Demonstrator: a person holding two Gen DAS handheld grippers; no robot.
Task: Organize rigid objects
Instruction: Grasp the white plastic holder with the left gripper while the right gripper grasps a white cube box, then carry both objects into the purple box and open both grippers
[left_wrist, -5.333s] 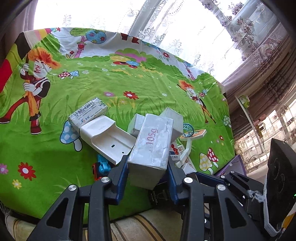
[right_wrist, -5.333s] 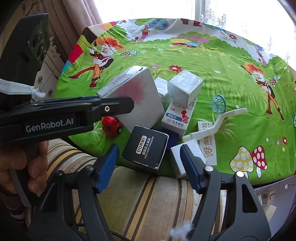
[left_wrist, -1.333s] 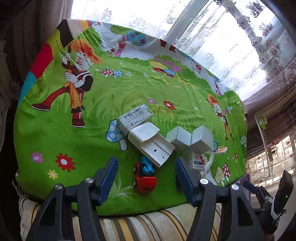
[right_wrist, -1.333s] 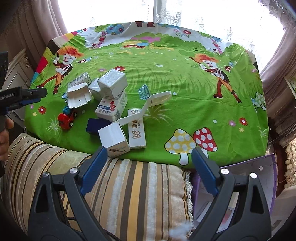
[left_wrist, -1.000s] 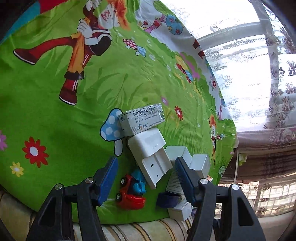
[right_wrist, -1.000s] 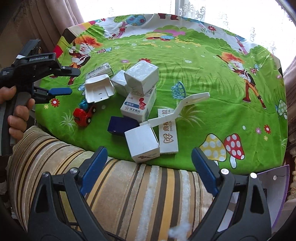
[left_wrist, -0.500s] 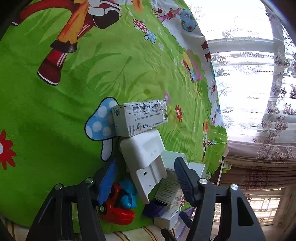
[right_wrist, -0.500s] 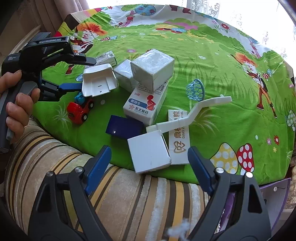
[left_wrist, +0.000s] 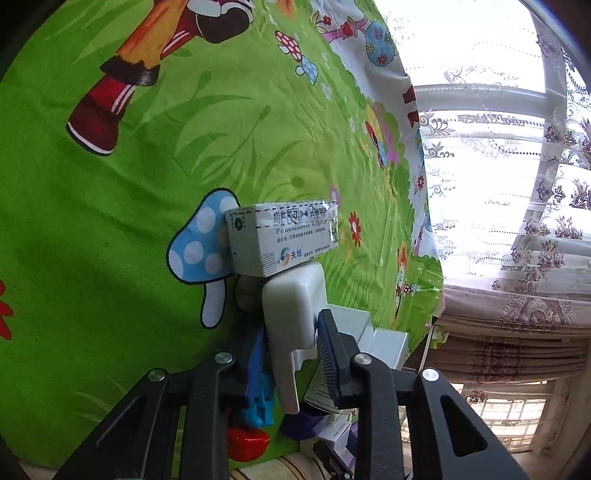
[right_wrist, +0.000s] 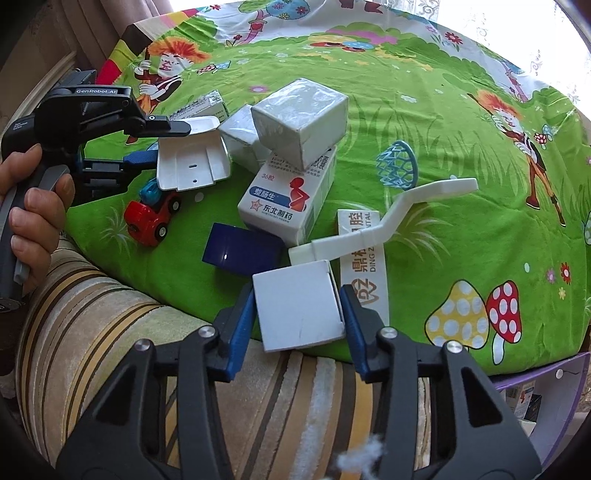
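My left gripper (left_wrist: 291, 354) clamps the white plastic holder (left_wrist: 293, 314), its long axis toward 12 o'clock; my right gripper (right_wrist: 297, 314) brackets the white box (right_wrist: 297, 308), grip uncertain

Left gripper (left_wrist: 290, 354) pads straddle white plastic holder (left_wrist: 291, 314) — contact unclear; medicine box (left_wrist: 282, 236) touching its far end, toy car (left_wrist: 255, 424) below, on green cartoon cloth (left_wrist: 110, 221).

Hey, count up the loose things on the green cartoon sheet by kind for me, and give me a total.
Boxes: 7 (medicine box, wrapped box, smaller wrapped box, cream box, dental box, blue box, white box)
White plastic pieces: 2 (holder, bent bar)
Toy cars: 1 (toy car)
Total: 10
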